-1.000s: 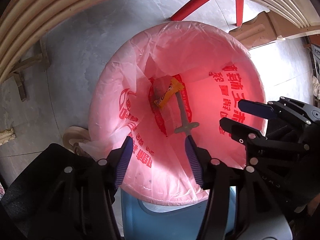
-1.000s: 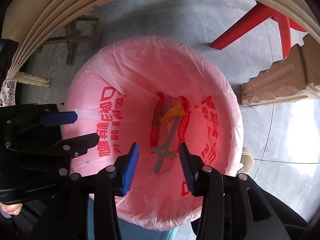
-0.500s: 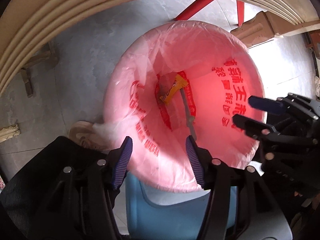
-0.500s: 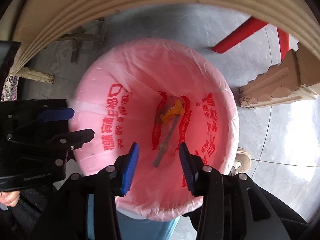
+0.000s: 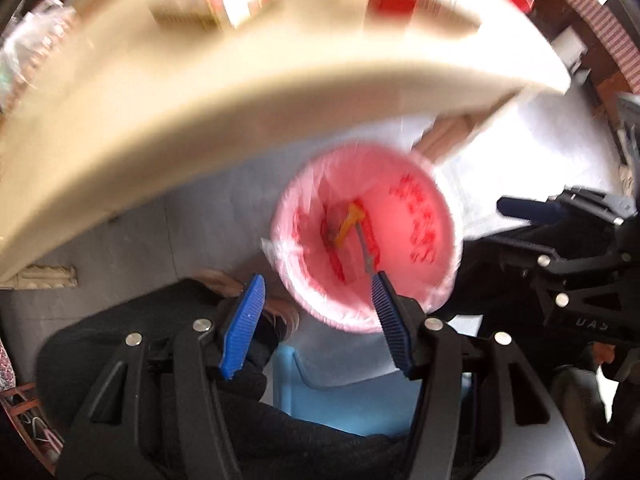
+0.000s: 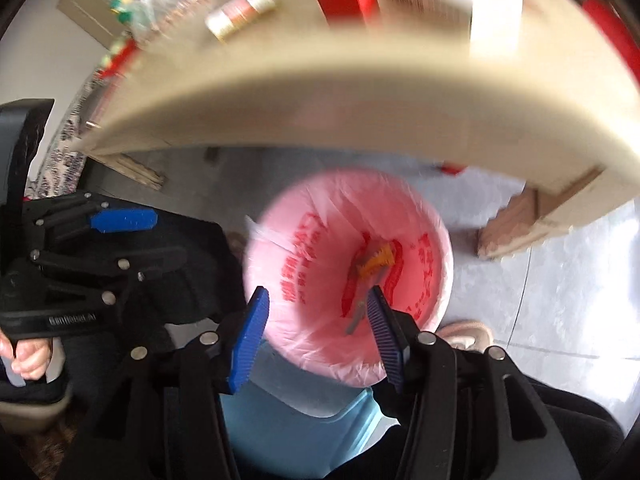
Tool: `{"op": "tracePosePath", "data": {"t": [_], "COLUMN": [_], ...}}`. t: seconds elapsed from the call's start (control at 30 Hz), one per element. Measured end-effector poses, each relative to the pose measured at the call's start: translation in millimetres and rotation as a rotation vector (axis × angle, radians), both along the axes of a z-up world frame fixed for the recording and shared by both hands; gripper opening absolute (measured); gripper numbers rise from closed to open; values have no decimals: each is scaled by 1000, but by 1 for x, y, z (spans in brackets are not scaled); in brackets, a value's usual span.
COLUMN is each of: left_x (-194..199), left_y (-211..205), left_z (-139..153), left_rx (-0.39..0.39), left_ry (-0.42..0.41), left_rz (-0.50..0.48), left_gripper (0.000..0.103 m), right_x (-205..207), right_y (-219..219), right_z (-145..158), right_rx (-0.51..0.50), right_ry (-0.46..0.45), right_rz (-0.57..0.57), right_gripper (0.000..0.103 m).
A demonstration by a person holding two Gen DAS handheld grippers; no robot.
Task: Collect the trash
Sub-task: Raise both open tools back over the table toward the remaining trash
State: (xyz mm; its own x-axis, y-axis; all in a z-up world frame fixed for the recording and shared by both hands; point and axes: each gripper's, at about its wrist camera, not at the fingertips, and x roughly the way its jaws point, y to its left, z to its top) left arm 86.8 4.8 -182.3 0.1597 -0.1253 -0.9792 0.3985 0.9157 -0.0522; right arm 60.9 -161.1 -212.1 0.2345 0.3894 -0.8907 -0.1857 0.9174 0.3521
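Looking down from the left wrist, the left gripper (image 5: 316,320) has just been widening its jaws and carries nothing, since the orange wrapper (image 5: 349,222) and gray stick (image 5: 366,254) already lie inside the pink bag (image 5: 416,216) lining the bin. From the right wrist, the right gripper (image 6: 318,334) has likewise been spreading, empty above that bag, beneath the table (image 6: 320,112) where blurred clutter sits.

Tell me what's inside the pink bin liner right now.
Inside the pink bin liner lie an orange wrapper and a grey stick-like piece. Folds of the red-printed plastic hide whatever is beneath them, and the blur hides finer detail.
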Motion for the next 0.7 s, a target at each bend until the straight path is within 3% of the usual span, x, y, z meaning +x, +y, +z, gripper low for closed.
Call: {"op": "tracePosePath", "data": {"t": [0.27,0.5,0.7], "left_x": [29,58,80], "left_y": [12,12,8], "left_z": [116,172,194], "left_rx": [-82,-100,-135], "left_ry": [-205,-262,-251], "left_rz": [112,179,221], "left_gripper": [64,64,64], "right_x": [21,47,72], "right_y": [-22,-38,-52], "right_z": [121,198,235], "right_rx": [10,12,-3], "right_ry": [-196,-308,-363], "right_rz": [-30,-51,-83], "right_gripper": [51,51,51]}}
